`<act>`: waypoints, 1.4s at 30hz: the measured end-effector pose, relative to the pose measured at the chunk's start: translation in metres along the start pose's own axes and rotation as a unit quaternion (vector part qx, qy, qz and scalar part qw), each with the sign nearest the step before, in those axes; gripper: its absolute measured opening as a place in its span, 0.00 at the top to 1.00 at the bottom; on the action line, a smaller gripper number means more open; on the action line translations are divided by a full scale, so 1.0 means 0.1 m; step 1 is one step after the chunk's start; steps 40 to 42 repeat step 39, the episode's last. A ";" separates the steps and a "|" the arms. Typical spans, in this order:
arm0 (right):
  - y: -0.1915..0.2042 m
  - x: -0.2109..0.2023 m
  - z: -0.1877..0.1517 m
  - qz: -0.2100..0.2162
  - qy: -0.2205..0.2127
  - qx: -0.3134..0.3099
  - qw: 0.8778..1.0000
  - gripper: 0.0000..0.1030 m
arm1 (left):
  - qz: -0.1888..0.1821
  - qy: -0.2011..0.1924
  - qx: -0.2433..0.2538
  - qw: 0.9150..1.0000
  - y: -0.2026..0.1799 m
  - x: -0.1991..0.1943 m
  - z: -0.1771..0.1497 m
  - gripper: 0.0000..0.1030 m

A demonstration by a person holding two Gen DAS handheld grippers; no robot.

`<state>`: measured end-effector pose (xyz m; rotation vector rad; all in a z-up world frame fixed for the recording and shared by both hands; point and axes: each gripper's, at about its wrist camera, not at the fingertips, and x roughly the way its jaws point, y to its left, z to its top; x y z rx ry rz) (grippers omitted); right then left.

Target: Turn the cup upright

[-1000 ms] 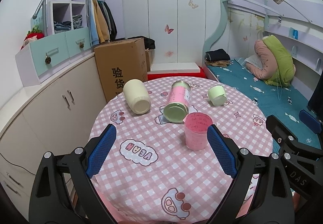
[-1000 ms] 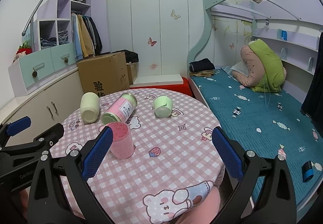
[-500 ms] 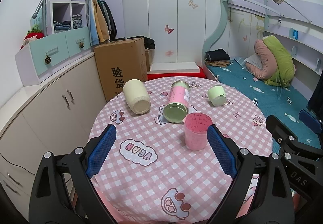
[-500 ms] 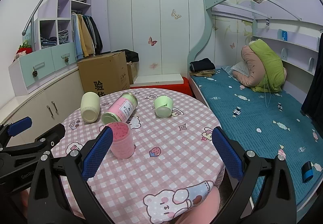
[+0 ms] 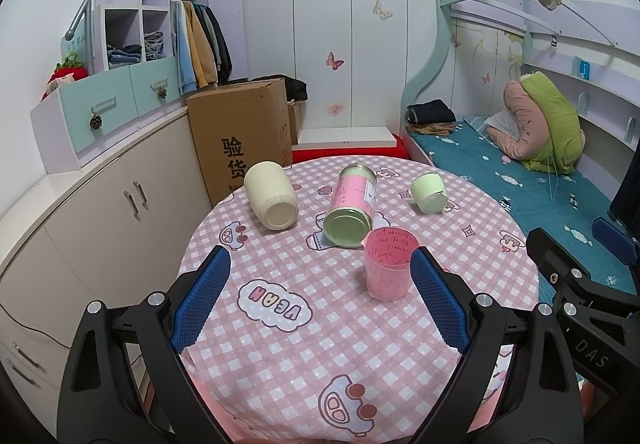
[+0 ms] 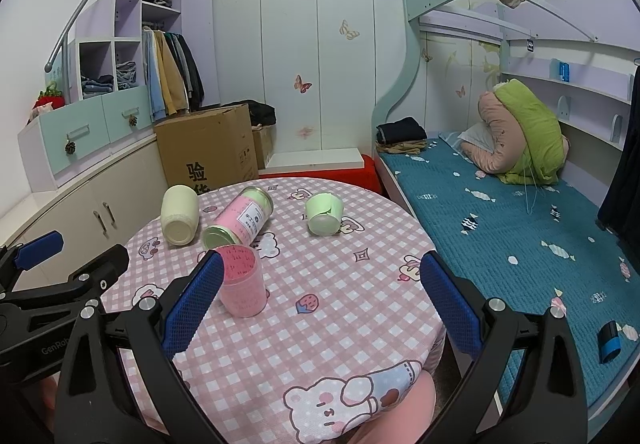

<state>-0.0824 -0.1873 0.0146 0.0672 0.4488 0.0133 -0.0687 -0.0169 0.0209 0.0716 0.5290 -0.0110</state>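
Observation:
A pink translucent cup [image 5: 388, 264] [image 6: 242, 282] stands upright on the round table with its pink checked cloth [image 5: 312, 356] [image 6: 320, 324]. Behind it three vessels lie on their sides: a cream cup [image 5: 271, 195] [image 6: 179, 214], a pink-and-green tin [image 5: 352, 212] [image 6: 239, 217] and a small green cup [image 5: 429, 192] [image 6: 324, 213]. My left gripper [image 5: 320, 300] is open and empty at the table's near edge, left of the pink cup. My right gripper [image 6: 322, 300] is open and empty, with the pink cup just beyond its left finger.
A cardboard box [image 5: 240, 139] and low cabinets [image 5: 104, 203] stand left of the table. A bunk bed with a teal cover [image 6: 520, 244] runs along the right. Each gripper shows at the edge of the other's view.

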 end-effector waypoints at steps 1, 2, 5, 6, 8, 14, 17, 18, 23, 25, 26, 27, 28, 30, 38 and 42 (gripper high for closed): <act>0.00 0.00 0.00 0.000 0.000 0.000 1.000 0.08 | 0.001 0.000 0.000 1.000 0.00 0.00 0.00 0.11; 0.00 0.00 0.00 0.000 0.000 0.000 1.000 0.08 | 0.001 0.000 0.000 1.000 0.00 0.00 0.00 0.11; -0.01 -0.01 0.00 -0.001 -0.001 0.002 1.000 0.08 | -0.001 0.000 -0.001 1.000 0.00 0.00 0.00 0.11; 0.00 -0.01 0.01 -0.001 -0.002 0.002 1.000 0.08 | 0.000 0.000 -0.001 1.000 0.00 -0.01 0.00 0.11; -0.01 -0.01 0.01 -0.001 -0.002 0.003 1.000 0.08 | 0.002 -0.001 0.001 1.000 -0.01 -0.01 0.00 0.11; -0.01 -0.02 0.01 -0.001 -0.001 0.003 1.000 0.08 | 0.001 -0.001 0.001 1.000 -0.02 -0.02 0.02 0.10; -0.02 -0.03 0.01 0.000 -0.003 0.003 1.000 0.08 | 0.000 -0.001 -0.001 1.000 -0.02 -0.02 0.02 0.10; -0.02 -0.03 0.01 0.001 -0.002 0.004 1.000 0.08 | 0.001 -0.001 0.000 1.000 -0.02 -0.02 0.02 0.10; -0.03 -0.03 0.01 0.002 -0.001 0.005 1.000 0.08 | 0.001 -0.001 0.000 1.000 -0.01 -0.02 0.01 0.10; -0.02 -0.03 0.01 0.001 -0.002 0.004 1.000 0.08 | 0.007 -0.001 -0.001 1.000 -0.01 -0.02 0.01 0.08; -0.03 -0.02 0.00 0.001 -0.002 0.004 1.000 0.08 | 0.012 -0.002 0.000 1.000 -0.01 -0.03 0.01 0.07; -0.03 -0.02 0.00 0.002 -0.002 0.004 1.000 0.08 | 0.018 -0.004 0.002 1.000 -0.02 -0.03 0.02 0.06; -0.03 -0.02 0.00 0.001 -0.001 0.005 1.000 0.08 | 0.021 -0.005 0.003 1.000 -0.02 -0.04 0.02 0.06; -0.03 -0.01 0.00 0.001 0.000 0.005 1.000 0.08 | 0.021 -0.004 0.001 1.000 -0.01 -0.03 0.02 0.06; -0.03 0.01 -0.01 0.001 0.005 0.009 1.000 0.08 | 0.014 0.003 -0.001 1.000 -0.02 0.01 0.01 0.06; -0.03 0.01 -0.01 0.000 0.005 0.009 1.000 0.08 | 0.014 0.002 0.000 1.000 -0.02 0.01 0.01 0.06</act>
